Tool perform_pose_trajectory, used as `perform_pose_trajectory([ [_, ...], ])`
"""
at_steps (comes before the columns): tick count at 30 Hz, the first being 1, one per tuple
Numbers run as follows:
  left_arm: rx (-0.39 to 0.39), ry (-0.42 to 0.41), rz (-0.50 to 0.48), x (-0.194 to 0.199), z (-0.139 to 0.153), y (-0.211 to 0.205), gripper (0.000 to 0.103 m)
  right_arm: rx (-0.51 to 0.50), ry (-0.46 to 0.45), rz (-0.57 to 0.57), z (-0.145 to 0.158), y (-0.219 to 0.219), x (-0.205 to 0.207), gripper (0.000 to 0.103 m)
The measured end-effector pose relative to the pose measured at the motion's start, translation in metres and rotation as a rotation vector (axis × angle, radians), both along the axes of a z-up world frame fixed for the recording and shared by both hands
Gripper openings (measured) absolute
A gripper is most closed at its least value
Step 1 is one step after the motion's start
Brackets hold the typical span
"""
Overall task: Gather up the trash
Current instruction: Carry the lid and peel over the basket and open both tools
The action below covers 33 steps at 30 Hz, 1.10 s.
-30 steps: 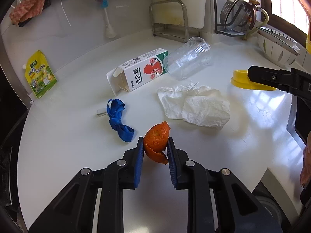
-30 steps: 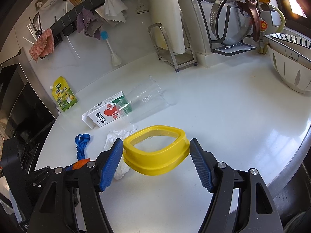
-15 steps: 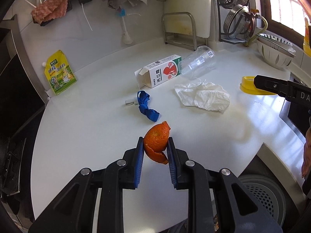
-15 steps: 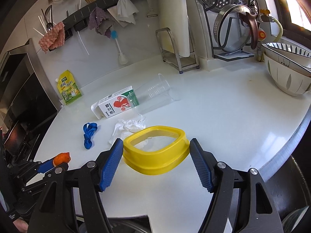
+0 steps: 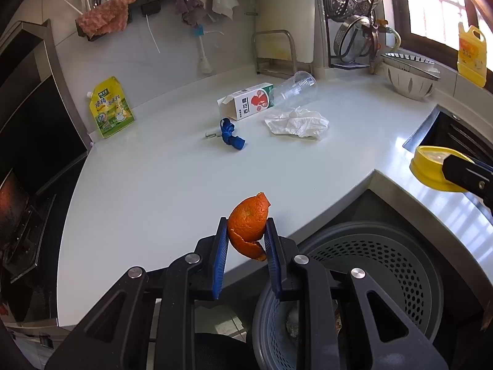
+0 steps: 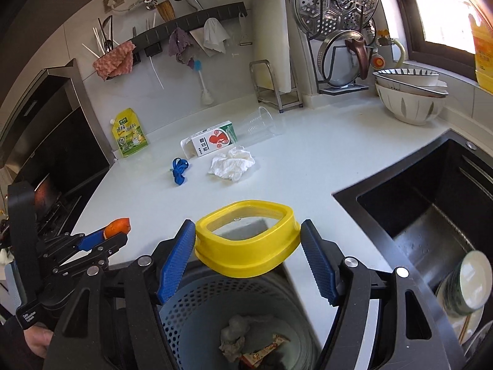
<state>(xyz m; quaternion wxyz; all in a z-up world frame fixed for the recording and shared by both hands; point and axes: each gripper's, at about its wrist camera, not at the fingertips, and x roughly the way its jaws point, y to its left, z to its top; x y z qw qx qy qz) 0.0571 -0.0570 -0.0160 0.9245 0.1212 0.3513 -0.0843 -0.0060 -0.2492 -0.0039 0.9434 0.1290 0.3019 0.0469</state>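
Note:
My left gripper (image 5: 246,234) is shut on an orange peel (image 5: 250,225) and holds it over the counter's front edge, beside the grey perforated trash bin (image 5: 385,265). It also shows in the right wrist view (image 6: 101,237). My right gripper (image 6: 248,246) is shut on a yellow plastic lid (image 6: 246,243) and holds it over the bin (image 6: 197,305), which has wrappers in it. On the white counter lie a milk carton (image 5: 246,104), a clear plastic cup (image 5: 295,88), a crumpled tissue (image 5: 297,123) and a blue strap (image 5: 231,134).
A yellow pouch (image 5: 109,108) leans on the back wall. A black sink (image 6: 431,215) with dishes is at the right. Bowls (image 6: 409,98) and a pot rack (image 6: 339,46) stand at the back right. A stove (image 5: 18,215) is at the left.
Both grippers have pulled back from the counter towards its front edge, still holding the peel and the lid. The trash bin has come into view below them.

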Motion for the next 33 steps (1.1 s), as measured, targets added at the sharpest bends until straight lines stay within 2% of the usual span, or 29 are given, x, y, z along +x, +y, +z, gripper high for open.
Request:
perform_pose_trajectory([
  [5, -0.037, 0.012, 0.009, -0.03, -0.006, 0.007, 0.023, -0.01, -0.004, -0.017, -0.012, 0.018, -0.045, 0.068],
  [8, -0.046, 0.017, 0.007, -0.048, -0.014, 0.009, 0.024, 0.023, 0.004, -0.021, -0.022, 0.022, -0.063, 0.068],
  [15, -0.092, 0.133, -0.026, -0.063, -0.045, 0.01, 0.024, 0.048, 0.057, -0.03, -0.046, 0.025, -0.091, 0.068],
  [20, -0.072, 0.165, -0.037, -0.066, -0.059, 0.004, 0.024, 0.054, 0.099, -0.04, -0.062, 0.023, -0.096, 0.068],
  [33, -0.067, 0.181, -0.042, -0.062, -0.067, 0.002, 0.028, 0.049, 0.164, -0.031, -0.083, 0.026, -0.084, 0.068],
])
